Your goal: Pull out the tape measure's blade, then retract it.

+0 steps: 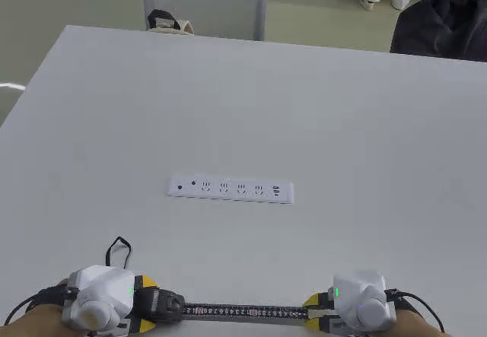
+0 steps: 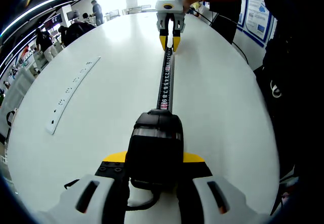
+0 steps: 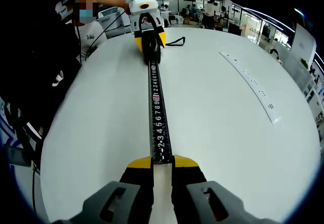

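The black tape measure case (image 2: 154,148) sits clamped between the yellow-tipped fingers of my left gripper (image 2: 154,158), low on the white table. Its black blade (image 2: 166,80) with white numbers runs straight across the table to my right gripper (image 2: 169,41), which is shut on the blade's end. In the right gripper view the blade (image 3: 157,118) lies flat from my right gripper (image 3: 162,162) to the case (image 3: 150,46) held by the left gripper (image 3: 150,40). In the head view the case (image 1: 161,306), the blade (image 1: 243,311), the left gripper (image 1: 144,303) and the right gripper (image 1: 313,312) line up along the near table edge.
A white power strip (image 1: 230,189) lies in the middle of the table (image 1: 266,101), well beyond the blade. A black wrist strap (image 1: 117,249) loops on the table behind the left gripper. A chair (image 1: 205,2) and dark bag stand past the far edge; people stand in the room beyond.
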Demonstrator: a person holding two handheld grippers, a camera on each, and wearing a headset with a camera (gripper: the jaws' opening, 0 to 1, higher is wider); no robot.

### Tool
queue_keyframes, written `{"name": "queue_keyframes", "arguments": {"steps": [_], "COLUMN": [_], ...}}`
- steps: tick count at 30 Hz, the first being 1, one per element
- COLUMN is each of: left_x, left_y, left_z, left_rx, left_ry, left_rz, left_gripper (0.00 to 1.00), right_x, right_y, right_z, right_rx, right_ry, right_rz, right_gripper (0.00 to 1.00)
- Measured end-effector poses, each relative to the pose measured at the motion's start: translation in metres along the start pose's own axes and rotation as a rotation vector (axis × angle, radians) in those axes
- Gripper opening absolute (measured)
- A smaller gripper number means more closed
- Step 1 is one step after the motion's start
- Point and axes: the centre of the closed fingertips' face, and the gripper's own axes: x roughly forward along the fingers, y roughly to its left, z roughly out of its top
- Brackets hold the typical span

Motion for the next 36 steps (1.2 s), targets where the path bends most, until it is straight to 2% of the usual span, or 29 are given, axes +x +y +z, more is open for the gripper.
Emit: {"name": "queue_keyframes", "arguments": {"steps": [11, 20, 25, 36], "left_x": [0.0029, 0.0056, 0.0058, 0.0057], "left_y": [0.0020, 0.0007, 0.0008, -0.0001], "left_z": [-0.0064, -0.0052, -0.0049, -0.0015], "left_rx": [0.004, 0.016, 0.013, 0.026], "left_ry": [-0.002, -0.003, -0.008, -0.012], "left_rz": [-0.005, -0.021, -0.019, -0.016], "left_gripper": [0.32, 0.33, 0.33, 0.34], "right_x": [-0.0017, 0.0038, 0.0032, 0.0045], "right_y": [-0.0007, 0.0063, 0.0022, 0.0024], "right_z": [-0.0045, -0.0090, -0.0080, -0.0092], "right_rx": [0.002, -0.017, -0.037, -0.030], "right_ry": [0.007, 0.039, 0.045, 0.051], "right_rz": [-0.002, 0.017, -0.004, 0.007], "right_gripper": [0.10, 0.12, 0.12, 0.14]}}
